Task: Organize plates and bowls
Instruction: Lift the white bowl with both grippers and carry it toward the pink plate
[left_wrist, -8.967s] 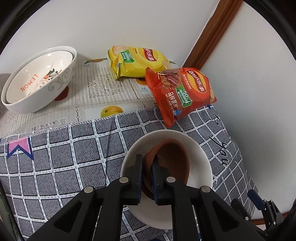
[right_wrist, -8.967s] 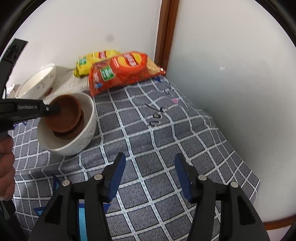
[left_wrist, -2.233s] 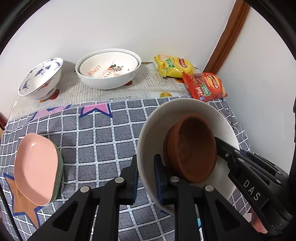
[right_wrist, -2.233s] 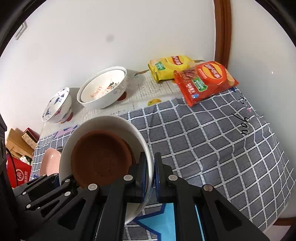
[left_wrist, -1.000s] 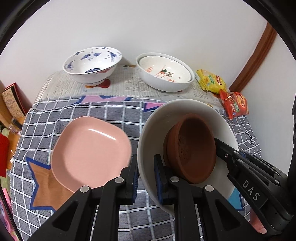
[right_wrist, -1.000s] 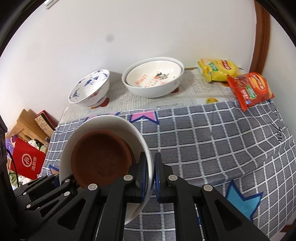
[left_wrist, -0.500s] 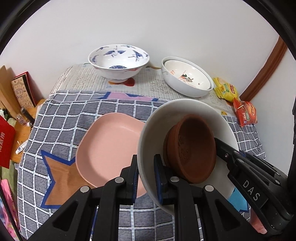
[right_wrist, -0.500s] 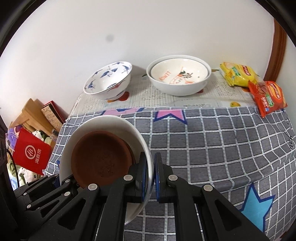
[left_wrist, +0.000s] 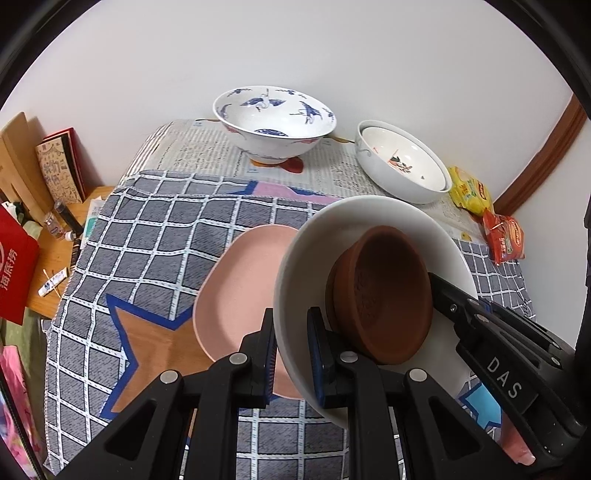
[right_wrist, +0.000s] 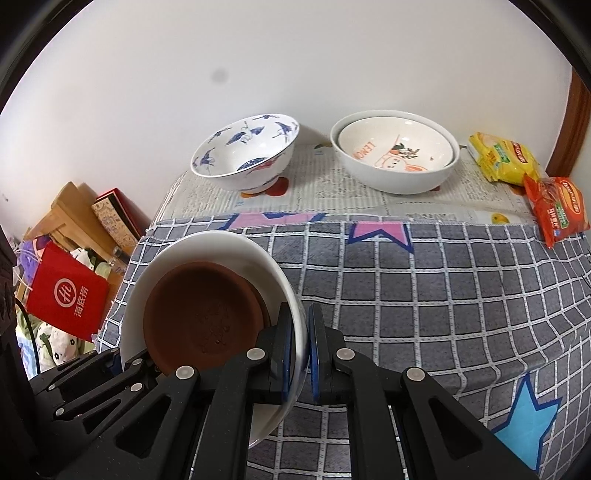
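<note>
From the left wrist, the left gripper (left_wrist: 291, 354) pinches the near rim of a white bowl (left_wrist: 295, 266), which is tilted with its mouth facing up and toward the camera; a brown bowl (left_wrist: 384, 291) lies inside it. The pair hangs above one pink plate (left_wrist: 236, 291) on the checked cloth (left_wrist: 147, 236). From the right wrist, the right gripper (right_wrist: 299, 354) clamps the white bowl's opposite rim. Behind stand one blue-patterned bowl (right_wrist: 243, 158), two nested white bowls (right_wrist: 395, 155) and two snack bags (right_wrist: 502, 158).
</note>
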